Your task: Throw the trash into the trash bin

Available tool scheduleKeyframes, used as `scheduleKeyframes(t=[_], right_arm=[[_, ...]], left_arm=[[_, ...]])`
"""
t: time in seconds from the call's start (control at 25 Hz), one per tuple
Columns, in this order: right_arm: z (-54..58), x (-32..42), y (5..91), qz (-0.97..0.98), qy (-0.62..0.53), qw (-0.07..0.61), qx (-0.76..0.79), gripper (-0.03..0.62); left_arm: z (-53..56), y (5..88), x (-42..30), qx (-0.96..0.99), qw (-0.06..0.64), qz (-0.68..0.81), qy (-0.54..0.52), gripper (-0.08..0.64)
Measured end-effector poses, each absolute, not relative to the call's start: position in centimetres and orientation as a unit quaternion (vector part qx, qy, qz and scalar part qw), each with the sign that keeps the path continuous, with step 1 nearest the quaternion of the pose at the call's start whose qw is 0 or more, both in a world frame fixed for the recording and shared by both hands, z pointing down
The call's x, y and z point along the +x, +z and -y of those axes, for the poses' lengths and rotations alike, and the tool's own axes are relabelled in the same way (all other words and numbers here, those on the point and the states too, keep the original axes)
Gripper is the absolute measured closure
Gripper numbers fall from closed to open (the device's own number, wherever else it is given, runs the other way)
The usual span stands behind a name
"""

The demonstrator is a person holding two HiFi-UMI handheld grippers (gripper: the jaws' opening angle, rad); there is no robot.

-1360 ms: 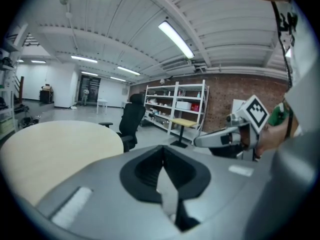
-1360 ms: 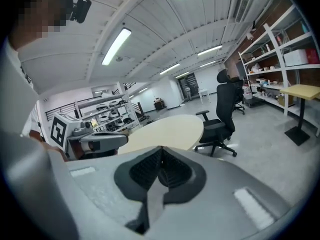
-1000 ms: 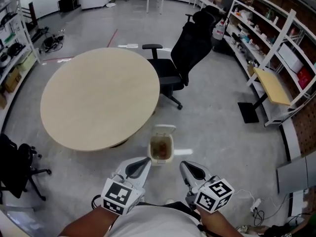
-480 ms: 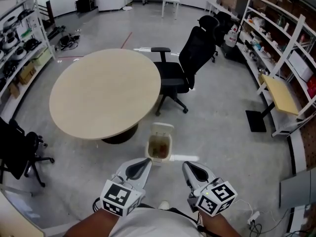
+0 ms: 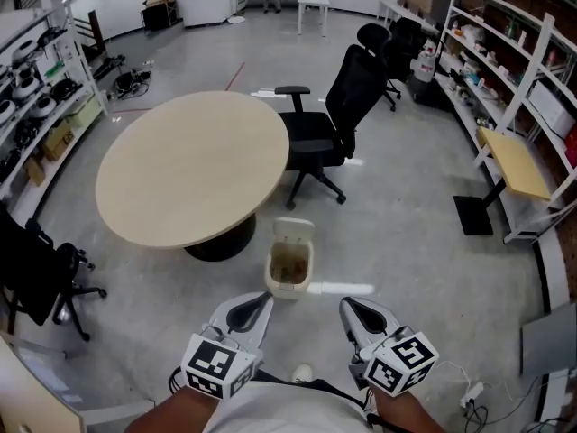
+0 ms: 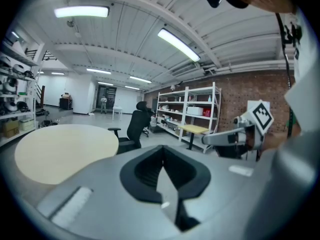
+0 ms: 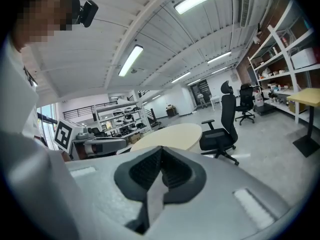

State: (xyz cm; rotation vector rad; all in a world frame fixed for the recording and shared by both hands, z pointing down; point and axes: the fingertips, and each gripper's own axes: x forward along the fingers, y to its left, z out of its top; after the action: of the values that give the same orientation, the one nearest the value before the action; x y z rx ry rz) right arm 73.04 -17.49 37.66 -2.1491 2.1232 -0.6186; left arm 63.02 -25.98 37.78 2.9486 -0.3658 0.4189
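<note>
A small cream trash bin point(image 5: 273, 276) stands on the concrete floor with its lid point(image 5: 295, 231) tipped open; brownish trash lies inside. My left gripper point(image 5: 261, 299) hovers just short of the bin at its left, jaws shut and empty. My right gripper point(image 5: 346, 304) hangs beside it at the bin's right, also shut with nothing in it. In the left gripper view the closed jaws point(image 6: 162, 153) fill the lower frame and the right gripper point(image 6: 234, 135) shows off to the side. The right gripper view shows its own shut jaws point(image 7: 160, 153) and the left gripper point(image 7: 100, 145).
A round beige table point(image 5: 194, 165) stands beyond the bin, with a black office chair point(image 5: 329, 124) to its right and another black chair point(image 5: 36, 269) at the far left. Shelving point(image 5: 505, 70) and a yellow-topped stand point(image 5: 514, 162) line the right wall. Cables point(image 5: 469, 391) lie on the floor at lower right.
The view has pulled back: table and chair sit farther off, and both grippers have slipped a little lower in the frame. Both stay shut and empty.
</note>
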Motion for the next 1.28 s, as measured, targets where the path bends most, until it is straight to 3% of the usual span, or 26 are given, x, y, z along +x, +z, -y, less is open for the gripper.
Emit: scheduleKeyframes(t=[1.28], right_arm=[[20.3, 68.2, 37.9, -0.648, -0.189, -0.011, -0.738, 0.591]], left_arm=[[30.6, 38.2, 59.6, 0.984, 0.069, 0.077, 0.143, 0.552]])
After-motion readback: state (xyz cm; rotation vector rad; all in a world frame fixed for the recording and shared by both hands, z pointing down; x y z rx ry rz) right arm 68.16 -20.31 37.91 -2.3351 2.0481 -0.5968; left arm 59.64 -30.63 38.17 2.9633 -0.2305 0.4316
